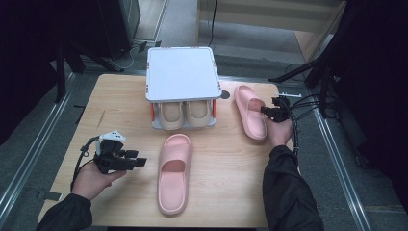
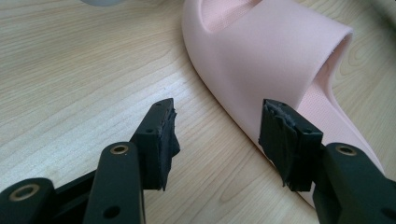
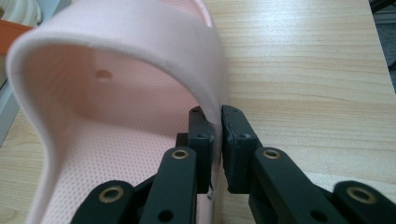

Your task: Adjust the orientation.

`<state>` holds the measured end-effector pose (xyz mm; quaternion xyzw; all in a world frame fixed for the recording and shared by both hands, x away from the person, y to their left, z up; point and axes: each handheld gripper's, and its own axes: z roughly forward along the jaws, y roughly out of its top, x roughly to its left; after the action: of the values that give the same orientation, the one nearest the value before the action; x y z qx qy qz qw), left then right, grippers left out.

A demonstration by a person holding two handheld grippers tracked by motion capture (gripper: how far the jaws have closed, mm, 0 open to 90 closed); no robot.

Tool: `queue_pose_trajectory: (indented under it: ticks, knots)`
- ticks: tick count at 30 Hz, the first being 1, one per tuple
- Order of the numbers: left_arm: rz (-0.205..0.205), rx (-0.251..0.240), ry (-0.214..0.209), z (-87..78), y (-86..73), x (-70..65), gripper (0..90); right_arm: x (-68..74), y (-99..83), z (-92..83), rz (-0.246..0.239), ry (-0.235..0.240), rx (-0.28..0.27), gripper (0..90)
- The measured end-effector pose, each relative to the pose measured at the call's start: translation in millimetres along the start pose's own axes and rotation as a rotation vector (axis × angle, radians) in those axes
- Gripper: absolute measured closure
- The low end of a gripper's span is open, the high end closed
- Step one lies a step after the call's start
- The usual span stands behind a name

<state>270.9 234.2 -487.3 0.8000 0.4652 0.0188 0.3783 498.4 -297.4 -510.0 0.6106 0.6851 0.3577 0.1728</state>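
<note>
Pinched black fingers (image 3: pixel 238 135) of the right gripper (image 3: pixel 216 140) clamp the strap edge of a pink slipper (image 3: pixel 116 93) lying on the wooden table (image 3: pixel 303 70) near a shoe rack (image 1: pixel 182 72). Fingers of the left gripper (image 2: pixel 217 140) stand wide apart, holding nothing; a second pink slipper (image 2: pixel 261 60) lies just beyond its right finger.

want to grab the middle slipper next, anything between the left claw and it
Nothing visible stands in the way. The left claw is open beside the middle pink slipper, with bare wooden table between its fingertips and the slipper's side close against one fingertip. The right claw is shut on the other pink slipper's strap.
</note>
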Motion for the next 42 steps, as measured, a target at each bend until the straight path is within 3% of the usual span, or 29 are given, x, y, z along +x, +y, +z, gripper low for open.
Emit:
queue_pose_trajectory:
  ticks: [6,16,36,42]
  knots:
    - [-0.001,0.0,-0.002,0.8,0.9,0.3,44.8,1.4,0.7,-1.8,-0.018,-0.017,0.001,84.4]
    - [0.015,0.0,-0.018,5.7,8.1,-0.4,42.2,9.2,-0.9,-15.6,-0.041,0.001,0.006,84.4]
    - [0.06,0.019,-0.069,21.9,31.0,-3.3,41.4,36.2,-25.6,-73.5,-0.105,0.039,-0.004,84.4]
    - [0.056,0.012,-0.076,25.8,37.5,-3.3,42.8,44.4,-38.8,-89.6,-0.126,0.054,0.004,84.5]
